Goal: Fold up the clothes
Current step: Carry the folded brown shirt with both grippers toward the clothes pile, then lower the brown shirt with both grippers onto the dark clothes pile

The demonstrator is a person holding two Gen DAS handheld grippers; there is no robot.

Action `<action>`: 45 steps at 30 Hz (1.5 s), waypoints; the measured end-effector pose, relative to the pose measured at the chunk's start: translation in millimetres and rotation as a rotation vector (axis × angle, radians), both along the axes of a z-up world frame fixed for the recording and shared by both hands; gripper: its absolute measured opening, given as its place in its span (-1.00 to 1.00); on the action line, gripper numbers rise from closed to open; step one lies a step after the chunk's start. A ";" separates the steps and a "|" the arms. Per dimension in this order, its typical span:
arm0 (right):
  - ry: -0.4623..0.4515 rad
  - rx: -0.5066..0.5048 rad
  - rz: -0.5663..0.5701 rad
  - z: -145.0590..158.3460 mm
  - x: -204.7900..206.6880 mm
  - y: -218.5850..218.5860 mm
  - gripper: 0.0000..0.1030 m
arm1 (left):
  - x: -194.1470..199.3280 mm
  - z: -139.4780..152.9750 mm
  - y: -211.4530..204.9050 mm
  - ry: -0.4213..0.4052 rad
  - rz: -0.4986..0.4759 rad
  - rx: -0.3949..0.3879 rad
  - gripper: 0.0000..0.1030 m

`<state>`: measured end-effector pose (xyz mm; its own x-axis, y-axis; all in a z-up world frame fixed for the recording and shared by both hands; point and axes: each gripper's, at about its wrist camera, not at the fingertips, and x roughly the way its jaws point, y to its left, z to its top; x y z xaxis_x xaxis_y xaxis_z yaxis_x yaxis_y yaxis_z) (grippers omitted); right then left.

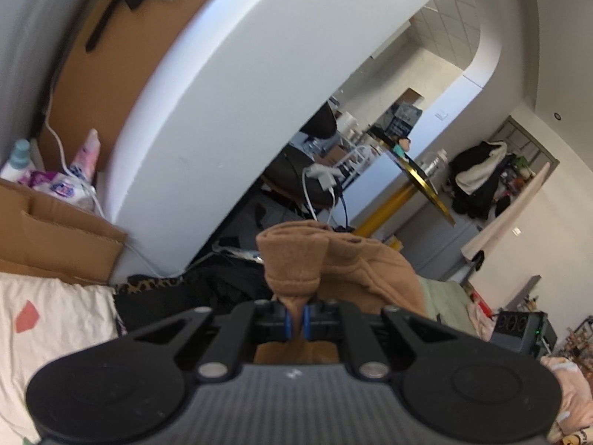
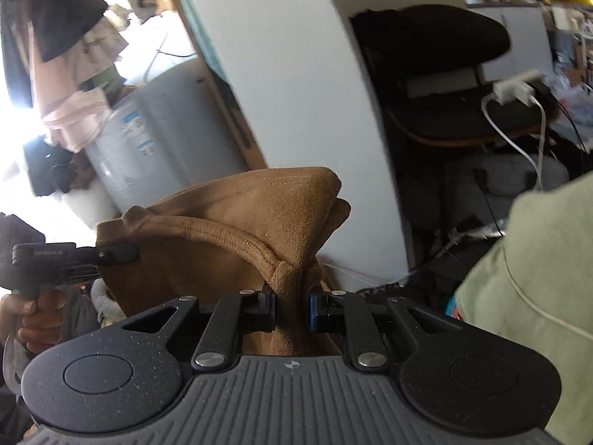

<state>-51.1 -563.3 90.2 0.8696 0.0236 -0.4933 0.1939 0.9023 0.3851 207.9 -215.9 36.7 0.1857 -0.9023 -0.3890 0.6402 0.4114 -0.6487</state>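
Note:
A brown fleece garment (image 1: 296,256) hangs in the air between both grippers. My left gripper (image 1: 295,320) is shut on a bunched edge of it, and the cloth rises in a fold above the blue pads. In the right wrist view the same brown garment (image 2: 237,215) fills the middle. My right gripper (image 2: 292,311) is shut on a thick seam of it. The left gripper (image 2: 111,254), held by a hand (image 2: 35,315), shows at the left edge of that view, clamped on the garment's far corner.
A pale green garment (image 2: 537,278) lies at the right. A white pillar (image 1: 207,118) stands ahead, with a dark chair (image 2: 444,74) and white cables (image 2: 519,111) behind it. A cream bedsheet (image 1: 48,319) and cardboard (image 1: 55,233) are at the left. Dark clothes (image 1: 207,285) lie below.

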 end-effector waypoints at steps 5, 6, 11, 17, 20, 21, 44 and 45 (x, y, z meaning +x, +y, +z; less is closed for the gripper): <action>0.028 -0.019 -0.061 -32.3 1.7 -10.7 -0.70 | 7.9 -33.1 -20.5 0.027 -0.044 0.002 -0.88; 0.037 -0.031 -0.074 -40.2 0.9 -12.7 -0.70 | 8.6 -40.7 -25.2 0.033 -0.053 0.001 -0.88; 0.075 -0.044 -0.152 -83.7 -3.3 -21.9 -0.70 | 10.6 -77.0 -46.3 0.055 -0.096 -0.003 -0.88; 0.123 -0.059 -0.192 -130.4 -1.5 -26.7 -0.70 | 15.6 -119.3 -58.2 0.080 -0.128 -0.009 -0.88; 0.143 -0.061 -0.206 -149.4 3.5 -27.8 -0.70 | 21.8 -141.7 -64.0 0.085 -0.122 0.003 -0.88; 0.151 -0.058 -0.211 -155.7 5.4 -28.2 -0.70 | 23.0 -148.6 -65.5 0.082 -0.121 0.006 -0.88; 0.221 -0.108 -0.213 -240.6 79.2 -56.8 -0.70 | 81.8 -223.7 -98.1 0.114 -0.025 0.024 -0.88; 0.221 -0.110 -0.210 -240.5 81.9 -56.9 -0.70 | 87.1 -224.5 -100.1 0.114 -0.018 0.025 -0.89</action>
<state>30.8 -620.2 -150.3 0.7212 -0.2091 -0.6604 0.4487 0.8673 0.2154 295.0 -316.0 -187.8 0.1231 -0.8950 -0.4287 0.5701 0.4174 -0.7077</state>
